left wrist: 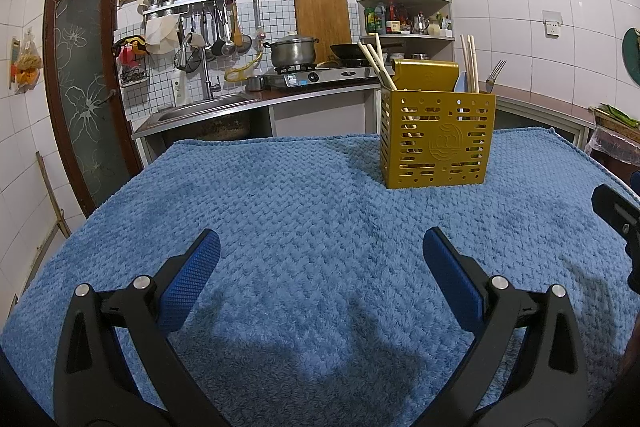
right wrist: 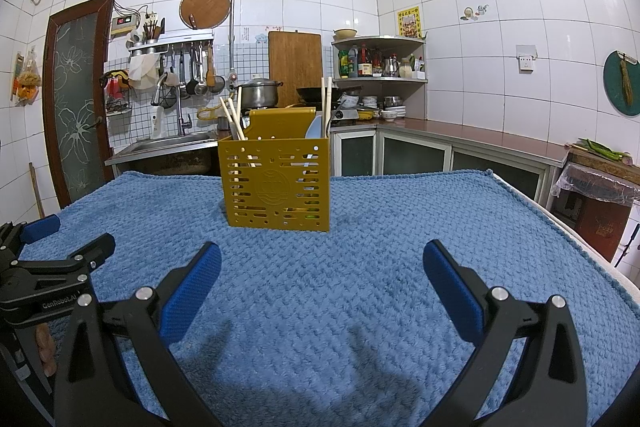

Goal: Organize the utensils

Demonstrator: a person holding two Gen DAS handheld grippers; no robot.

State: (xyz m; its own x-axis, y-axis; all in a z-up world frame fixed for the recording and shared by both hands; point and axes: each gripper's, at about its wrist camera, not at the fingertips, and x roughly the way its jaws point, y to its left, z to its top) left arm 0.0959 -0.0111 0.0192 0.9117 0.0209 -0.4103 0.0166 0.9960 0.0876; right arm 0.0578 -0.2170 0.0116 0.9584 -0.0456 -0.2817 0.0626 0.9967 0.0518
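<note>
Here, the left gripper [left wrist: 321,247] hangs wide open over the blue towel [left wrist: 280,219], holding nothing. The right gripper [right wrist: 322,259] is wide open too, with nothing in it. The yellow holder [left wrist: 437,139] stands upright on the towel, at about 1 o'clock from the left gripper and 11 o'clock from the right one. Chopsticks [left wrist: 375,65] and a fork [left wrist: 494,75] stick up out of it.

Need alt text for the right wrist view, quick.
A yellow utensil holder with chopsticks stands on a blue towel, ahead of the open, empty right gripper. The left gripper shows at far left.
</note>
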